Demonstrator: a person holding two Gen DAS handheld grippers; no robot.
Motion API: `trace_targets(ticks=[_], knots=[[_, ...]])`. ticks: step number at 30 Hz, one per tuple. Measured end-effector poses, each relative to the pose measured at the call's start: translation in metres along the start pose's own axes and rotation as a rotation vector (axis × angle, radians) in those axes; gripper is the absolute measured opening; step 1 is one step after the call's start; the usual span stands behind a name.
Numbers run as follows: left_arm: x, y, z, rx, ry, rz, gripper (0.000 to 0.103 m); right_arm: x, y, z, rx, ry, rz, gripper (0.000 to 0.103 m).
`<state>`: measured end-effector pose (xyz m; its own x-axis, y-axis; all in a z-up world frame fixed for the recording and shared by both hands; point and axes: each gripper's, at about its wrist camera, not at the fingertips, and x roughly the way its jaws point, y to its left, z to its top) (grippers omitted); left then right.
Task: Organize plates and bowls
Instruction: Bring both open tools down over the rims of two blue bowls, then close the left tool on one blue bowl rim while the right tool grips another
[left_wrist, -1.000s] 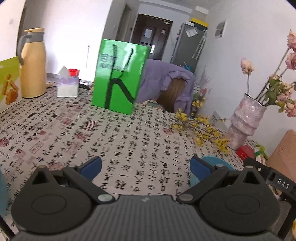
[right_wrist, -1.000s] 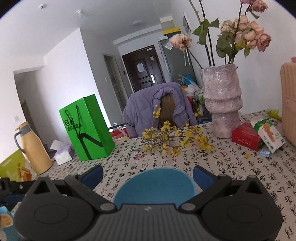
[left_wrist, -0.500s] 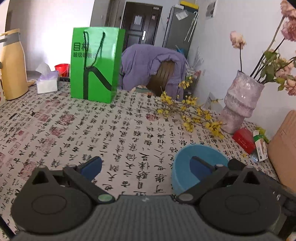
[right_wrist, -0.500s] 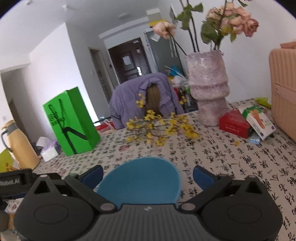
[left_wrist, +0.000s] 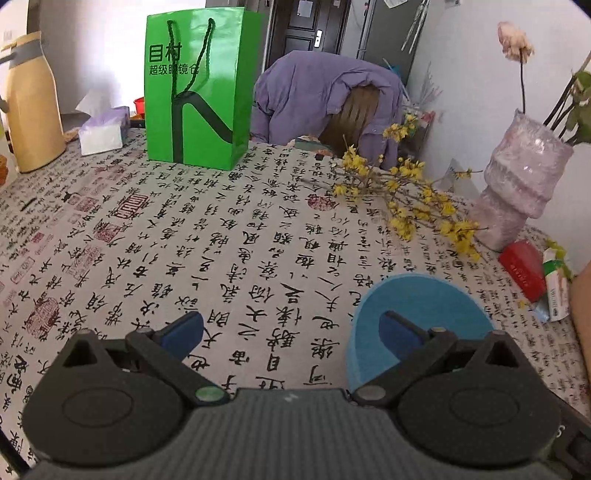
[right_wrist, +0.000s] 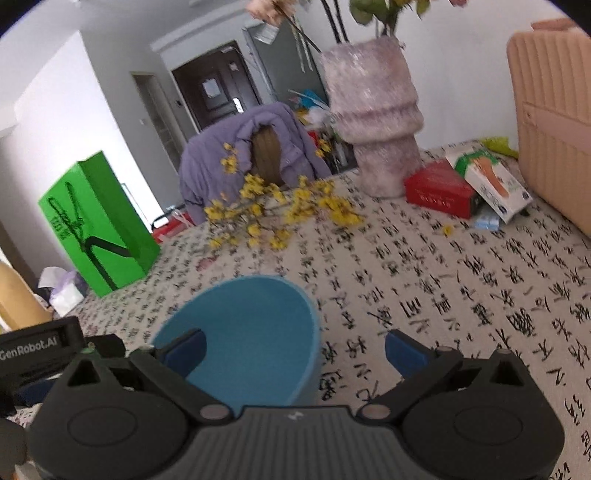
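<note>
Both pairs of blue-padded fingers stand spread wide with nothing between them. Left gripper hovers low over the surface, which is covered by a cloth printed with black calligraphy; its right finger overlaps the blue bowl in the left wrist view, though whether it touches the bowl cannot be told. Right gripper hangs just behind the same blue bowl, its left finger in front of the bowl's near rim and its right finger off to the side over bare cloth. That bowl sits upright on the surface, near both grippers.

Farther back, a green paper bag stands upright, with a tissue pack and a yellow thermos jug to its left. Yellow flower sprigs lie flat beside a pink textured vase. A red box rests just beside the vase's base. A purple jacket hangs over a chair beyond the far edge.
</note>
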<state>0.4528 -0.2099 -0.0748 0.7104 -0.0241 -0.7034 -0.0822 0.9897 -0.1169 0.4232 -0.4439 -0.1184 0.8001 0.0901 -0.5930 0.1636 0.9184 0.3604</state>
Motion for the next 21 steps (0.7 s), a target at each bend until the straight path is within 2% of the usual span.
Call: trace_targets(ticks=[9,11,16,19,21], knots=[[0.024,-0.017,-0.006,0.043,0.041,0.034,0.102,0.021,-0.006,-0.003,0.012,0.075,-0.028,0.095],[0.029,-0.021,-0.008,0.062,0.049,0.043,0.098,0.024,-0.006,-0.004,0.006,0.087,-0.035,0.092],[0.037,-0.026,-0.011,0.075,0.071,0.033,0.077,0.029,-0.005,-0.006,-0.004,0.11,-0.045,0.084],[0.038,-0.03,-0.013,0.088,0.067,0.033,0.072,0.033,-0.005,-0.007,-0.005,0.122,-0.057,0.079],[0.038,-0.032,-0.013,0.093,0.066,0.03,0.069,0.035,-0.006,-0.007,-0.003,0.128,-0.061,0.07]])
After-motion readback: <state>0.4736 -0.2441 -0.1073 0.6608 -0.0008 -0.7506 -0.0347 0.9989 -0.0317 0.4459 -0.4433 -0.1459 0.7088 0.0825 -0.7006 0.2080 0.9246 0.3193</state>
